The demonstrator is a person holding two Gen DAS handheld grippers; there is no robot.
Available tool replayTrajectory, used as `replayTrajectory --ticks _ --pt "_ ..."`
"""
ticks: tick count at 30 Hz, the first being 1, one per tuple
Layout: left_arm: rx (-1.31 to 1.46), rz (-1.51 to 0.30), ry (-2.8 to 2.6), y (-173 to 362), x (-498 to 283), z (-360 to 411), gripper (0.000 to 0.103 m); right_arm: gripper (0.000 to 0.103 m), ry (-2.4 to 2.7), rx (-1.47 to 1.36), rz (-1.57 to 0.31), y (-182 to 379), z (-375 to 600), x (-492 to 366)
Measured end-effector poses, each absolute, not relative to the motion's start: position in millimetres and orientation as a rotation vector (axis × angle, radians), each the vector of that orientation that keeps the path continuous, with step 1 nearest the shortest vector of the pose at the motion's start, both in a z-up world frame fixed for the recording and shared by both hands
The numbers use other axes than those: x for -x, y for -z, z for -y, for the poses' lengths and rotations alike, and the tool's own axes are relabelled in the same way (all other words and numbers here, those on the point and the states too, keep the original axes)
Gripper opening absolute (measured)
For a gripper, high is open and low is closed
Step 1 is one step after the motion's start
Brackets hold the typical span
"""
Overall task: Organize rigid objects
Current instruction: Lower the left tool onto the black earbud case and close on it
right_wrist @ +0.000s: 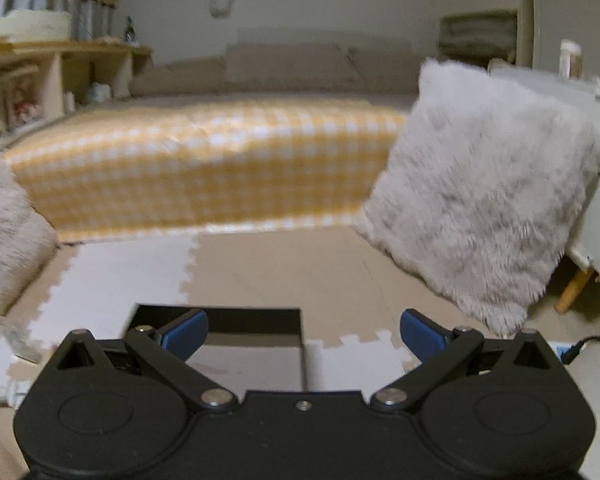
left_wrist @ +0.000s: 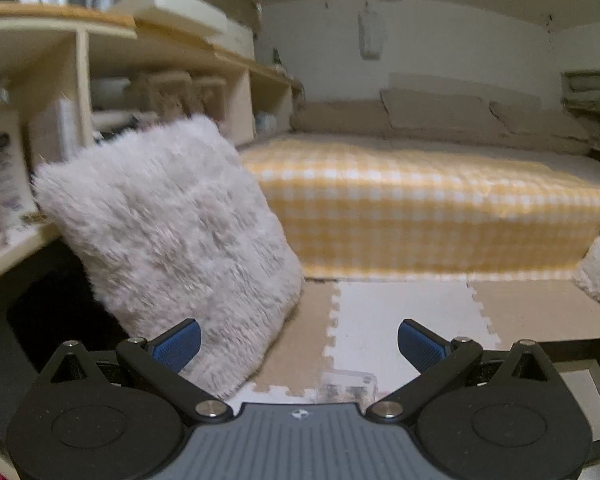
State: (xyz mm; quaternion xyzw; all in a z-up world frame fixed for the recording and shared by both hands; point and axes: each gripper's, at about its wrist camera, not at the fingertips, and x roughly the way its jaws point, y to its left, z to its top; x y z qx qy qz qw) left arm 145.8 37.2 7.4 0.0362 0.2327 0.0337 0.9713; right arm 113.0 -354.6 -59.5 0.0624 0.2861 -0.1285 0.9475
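Left tool (left_wrist: 299, 346) wide, empty; right tool (right_wrist: 304, 336) likewise. Clear box (left_wrist: 350, 387) below: likely light, stiff, slick. Best pinched across flat sides.

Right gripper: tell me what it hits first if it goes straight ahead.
Probably the yellow checked mattress. The right gripper is open and empty, with only the black tray and floor mats lying low before it. The furry cushion stands off to its right. Depth is unclear.

Yellow-white checked bedspread (left_wrist: 420, 208); pale grey furry cushion (right_wrist: 488, 192); blue-padded tongs (left_wrist: 299, 346).
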Motion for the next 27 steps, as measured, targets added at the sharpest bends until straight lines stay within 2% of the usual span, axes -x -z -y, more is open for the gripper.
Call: replayTrajectory --ticks 4,6,10,13,15,17,20,24,27 --pt "-0.093 -0.541 -0.121 10.3 -172.2 -47.7 0.103 0.103 0.236 -0.128 -0.704 81.9 367.8 -131.2" --pt "-0.119 -0.582 -0.138 20.9 -183.5 -54.3 0.103 0.095 0.217 -0.130 -0.765 94.2 372.0 -138.8" --pt "-0.144 -0.710 -0.128 45.7 -204.1 -69.4 0.103 0.072 0.157 -0.217 -0.863 111.5 379.5 -151.3" --pt "-0.063 -0.805 -0.103 61.7 -213.7 -83.9 0.103 0.052 0.141 -0.255 -0.907 118.1 381.9 -159.0" --pt "-0.006 -0.852 -0.085 70.0 -218.9 -94.1 0.103 0.045 0.121 -0.244 -0.925 121.2 380.1 -163.0" --pt "0.026 -0.878 -0.081 76.6 -221.4 -100.2 0.103 0.033 0.095 -0.224 -0.943 124.3 377.3 -166.0" --pt "0.057 -0.919 -0.081 84.9 -225.7 -106.8 0.103 0.023 0.083 -0.179 -0.970 129.0 371.2 -171.4" --pt "0.078 -0.978 -0.076 96.5 -234.4 -112.2 0.103 0.018 0.092 -0.105 -0.985 130.5 363.7 -176.1" --pt "0.070 -1.008 -0.089 106.6 -239.7 -114.7 0.103 0.007 0.113 -0.065 -0.991 130.6 362.6 -177.8"
